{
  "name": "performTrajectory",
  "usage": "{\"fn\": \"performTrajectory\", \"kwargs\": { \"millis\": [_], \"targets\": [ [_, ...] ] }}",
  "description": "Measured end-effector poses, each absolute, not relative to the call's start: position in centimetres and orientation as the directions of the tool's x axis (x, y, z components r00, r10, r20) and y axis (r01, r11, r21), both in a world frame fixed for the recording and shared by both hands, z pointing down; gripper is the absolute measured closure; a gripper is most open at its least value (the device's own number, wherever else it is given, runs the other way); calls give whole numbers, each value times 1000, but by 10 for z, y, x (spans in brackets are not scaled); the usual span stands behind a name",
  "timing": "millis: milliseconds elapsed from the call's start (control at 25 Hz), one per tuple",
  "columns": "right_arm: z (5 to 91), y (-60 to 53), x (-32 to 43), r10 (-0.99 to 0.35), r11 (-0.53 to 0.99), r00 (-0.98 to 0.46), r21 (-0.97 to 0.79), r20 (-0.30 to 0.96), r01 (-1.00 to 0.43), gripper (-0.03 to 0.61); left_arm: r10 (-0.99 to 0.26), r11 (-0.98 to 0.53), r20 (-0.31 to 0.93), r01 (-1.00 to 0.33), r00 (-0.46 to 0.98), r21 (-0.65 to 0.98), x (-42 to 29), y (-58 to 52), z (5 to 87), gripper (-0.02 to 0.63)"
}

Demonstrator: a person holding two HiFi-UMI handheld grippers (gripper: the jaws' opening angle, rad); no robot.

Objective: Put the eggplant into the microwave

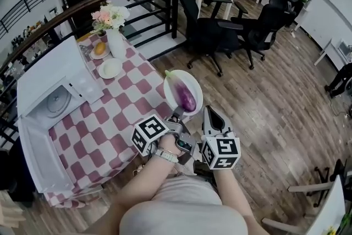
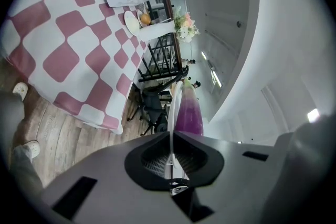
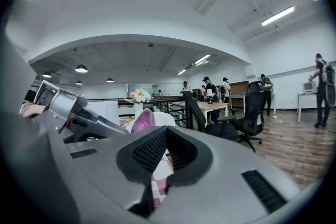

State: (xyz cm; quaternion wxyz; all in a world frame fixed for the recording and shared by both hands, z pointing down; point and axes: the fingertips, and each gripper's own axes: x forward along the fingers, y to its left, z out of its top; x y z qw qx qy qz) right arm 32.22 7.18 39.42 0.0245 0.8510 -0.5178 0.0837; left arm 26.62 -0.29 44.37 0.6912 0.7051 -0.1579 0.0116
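Note:
A purple eggplant point(image 1: 186, 95) lies on a small white plate point(image 1: 171, 85), held in the air off the near corner of the checked table point(image 1: 110, 118). My left gripper point(image 1: 177, 114) is shut on the plate's near rim. In the left gripper view the thin rim point(image 2: 172, 107) runs between the closed jaws, with the eggplant point(image 2: 188, 112) just past them. My right gripper point(image 1: 210, 114) is shut and empty beside the plate; its own view shows the eggplant point(image 3: 143, 120) to its left. The white microwave point(image 1: 47, 71) stands on the table's left, door open, turntable point(image 1: 55, 103) visible.
On the table stand a white vase of flowers point(image 1: 113, 36), a plate with an orange fruit point(image 1: 100, 49) and an empty white plate point(image 1: 110, 69). Black office chairs point(image 1: 212, 30) and a dark railing point(image 1: 148, 3) lie beyond. Wooden floor spreads to the right.

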Motion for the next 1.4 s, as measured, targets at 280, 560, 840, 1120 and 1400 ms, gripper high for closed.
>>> {"fn": "performTrajectory", "kwargs": {
  "millis": [280, 560, 840, 1120, 1400],
  "targets": [
    [395, 46, 302, -911, -386, 374, -42, 176, -921, 554, -274, 45, 237, -233, 932, 971, 244, -23, 448, 594],
    [384, 4, 278, -945, -297, 287, -43, 158, -954, 554, -344, 71, 239, -229, 908, 971, 215, -49, 449, 594],
    [381, -39, 246, -971, -200, 190, -62, 146, -978, 554, -446, 78, 234, -223, 864, 972, 176, -91, 445, 594],
    [382, -82, 213, -986, -114, 105, -63, 131, -991, 554, -532, 84, 230, -219, 815, 972, 133, -130, 446, 594],
    [381, -121, 176, -993, -20, 12, -64, 121, -998, 554, -600, 107, 228, -206, 767, 973, 93, -160, 448, 594]
  ]
}}
